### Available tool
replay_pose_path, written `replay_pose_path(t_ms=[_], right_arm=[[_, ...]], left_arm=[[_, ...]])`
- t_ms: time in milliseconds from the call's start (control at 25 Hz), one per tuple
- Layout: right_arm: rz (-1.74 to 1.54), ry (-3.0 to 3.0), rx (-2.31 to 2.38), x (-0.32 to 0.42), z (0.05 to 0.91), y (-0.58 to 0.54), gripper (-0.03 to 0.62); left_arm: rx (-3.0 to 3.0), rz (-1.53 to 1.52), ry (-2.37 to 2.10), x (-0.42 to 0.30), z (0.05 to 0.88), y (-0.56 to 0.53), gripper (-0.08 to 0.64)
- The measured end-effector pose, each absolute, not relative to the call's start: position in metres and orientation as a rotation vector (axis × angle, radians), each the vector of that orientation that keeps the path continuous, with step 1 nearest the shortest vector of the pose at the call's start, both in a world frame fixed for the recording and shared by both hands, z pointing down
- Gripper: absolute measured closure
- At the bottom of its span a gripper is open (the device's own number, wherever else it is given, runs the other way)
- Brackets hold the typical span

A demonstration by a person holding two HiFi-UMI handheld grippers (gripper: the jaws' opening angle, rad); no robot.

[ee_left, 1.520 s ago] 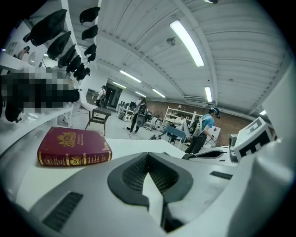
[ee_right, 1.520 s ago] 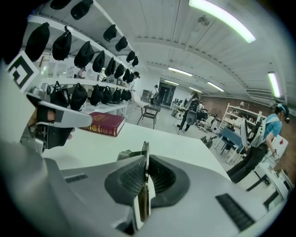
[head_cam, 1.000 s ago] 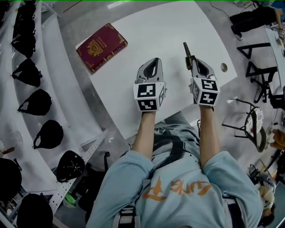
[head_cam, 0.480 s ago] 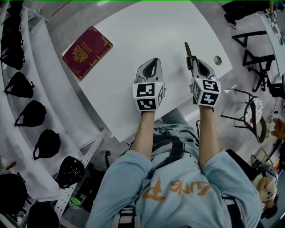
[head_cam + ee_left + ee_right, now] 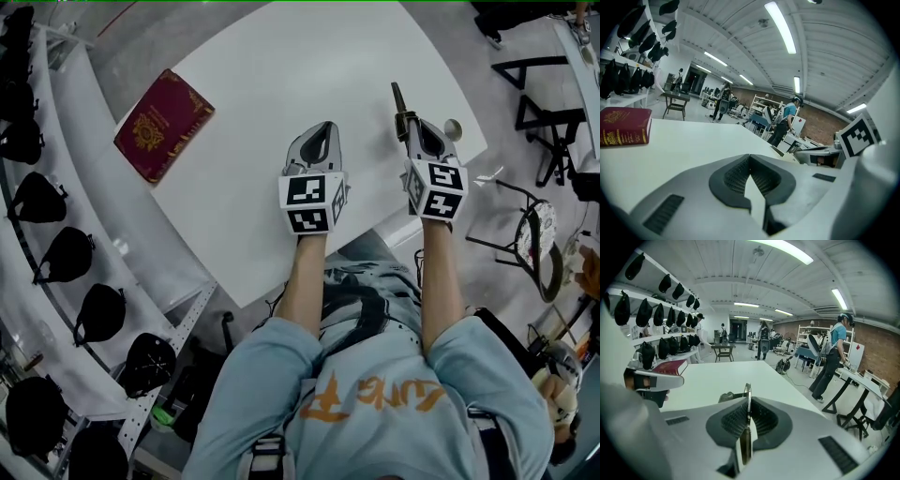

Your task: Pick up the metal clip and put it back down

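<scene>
The metal clip (image 5: pixel 398 99) sticks out forward from my right gripper (image 5: pixel 411 122), which is shut on it above the right part of the white table (image 5: pixel 281 56). In the right gripper view the clip's thin metal plate (image 5: pixel 747 393) stands edge-on, pinched between the ribbed pads of the gripper (image 5: pixel 748 404); a dark part of the clip shows just left of it. My left gripper (image 5: pixel 322 128) hovers beside it over the table's middle. In its own view the left gripper (image 5: pixel 750 158) is shut with nothing between the pads.
A dark red book (image 5: pixel 163 125) (image 5: pixel 624 126) lies at the table's far left. A round hole (image 5: pixel 453 127) sits near the table's right edge. Shelves with black caps (image 5: pixel 70 253) line the left. A chair (image 5: pixel 534 248) stands to the right; people stand far behind.
The head view has swung, so the table and red book have slid left and down in the picture. Both grippers hold the same pose, the clip still pinched in the right one.
</scene>
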State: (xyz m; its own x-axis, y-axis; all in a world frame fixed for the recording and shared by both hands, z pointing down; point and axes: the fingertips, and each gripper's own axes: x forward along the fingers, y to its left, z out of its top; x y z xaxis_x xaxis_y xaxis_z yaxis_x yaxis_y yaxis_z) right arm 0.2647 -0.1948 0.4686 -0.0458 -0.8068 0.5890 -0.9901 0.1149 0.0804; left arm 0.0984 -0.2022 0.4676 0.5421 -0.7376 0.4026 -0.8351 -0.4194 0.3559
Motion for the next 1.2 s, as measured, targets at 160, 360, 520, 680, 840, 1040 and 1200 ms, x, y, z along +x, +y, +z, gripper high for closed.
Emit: replay_pose_path(t_ms=[160,360,520,680,840,1040,1200], right_arm=[[0.477,-1.903,1.717,0.282,0.474,-0.212,0.563],[0.446,-1.913,1.671,0.3,0.479,-0.239,0.563],[0.406,-1.918,1.631,0.31,0.483,-0.263,0.563],[0.383,-1.934,1.589,0.314,0.487,-0.284,0.563],[0.335,-1.948,1.525,0.313,0.493,-0.303,0.563],[0.256,-1.958,1.448,0.307,0.5,-0.328,0.563],[0.199,-1.961,1.393,0.302,0.505,-0.345,0.563]], left_arm=[[2.247,0.267,-1.278,0.115,0.472,-0.214,0.538],[2.218,0.275,-1.297,0.136,0.479,-0.234,0.538],[2.194,0.273,-1.314,0.149,0.486,-0.25,0.538],[2.162,0.276,-1.339,0.157,0.494,-0.262,0.538],[2.128,0.277,-1.37,0.161,0.501,-0.276,0.538],[2.084,0.273,-1.409,0.159,0.509,-0.292,0.538],[2.061,0.272,-1.433,0.158,0.513,-0.304,0.538]])
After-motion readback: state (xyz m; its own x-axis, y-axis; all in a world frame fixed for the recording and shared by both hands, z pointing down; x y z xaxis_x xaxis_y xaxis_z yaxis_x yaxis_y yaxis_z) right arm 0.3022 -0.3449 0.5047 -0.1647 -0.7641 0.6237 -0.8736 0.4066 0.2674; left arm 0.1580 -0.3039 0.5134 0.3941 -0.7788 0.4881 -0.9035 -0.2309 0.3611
